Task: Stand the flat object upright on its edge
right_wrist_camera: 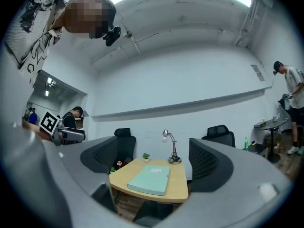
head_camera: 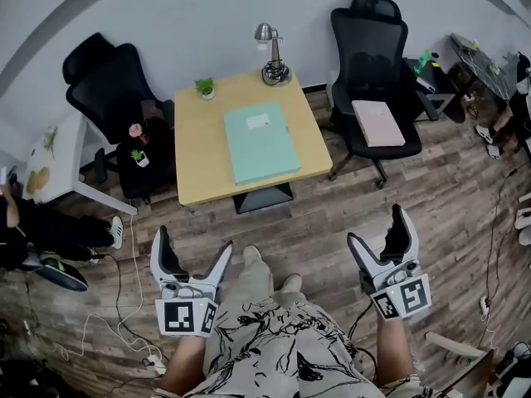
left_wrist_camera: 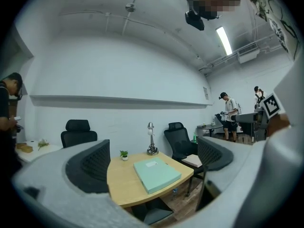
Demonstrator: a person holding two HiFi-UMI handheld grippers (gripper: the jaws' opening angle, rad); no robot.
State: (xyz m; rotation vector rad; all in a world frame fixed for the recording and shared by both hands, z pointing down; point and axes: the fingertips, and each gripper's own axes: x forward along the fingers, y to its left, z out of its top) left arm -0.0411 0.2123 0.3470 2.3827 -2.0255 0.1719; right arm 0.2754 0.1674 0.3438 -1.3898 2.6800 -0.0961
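Mint-green and lying flat, the folder (head_camera: 260, 142) rests in the middle of the wooden desk (head_camera: 199, 177), its white label toward the far side. A silver lamp (head_camera: 274, 56) and a small potted plant (head_camera: 205, 88) stand behind it at the desk's far edge, apart from the folder. Black office chairs flank the desk; the right chair (head_camera: 373, 65) carries a pink book (head_camera: 377, 123). The left tongs (head_camera: 192, 245) and right tongs (head_camera: 378, 229) hang over the plank floor (head_camera: 315, 230), well short of the desk, both released and holding nothing. Cables (head_camera: 124, 272) trail beside the left tongs.
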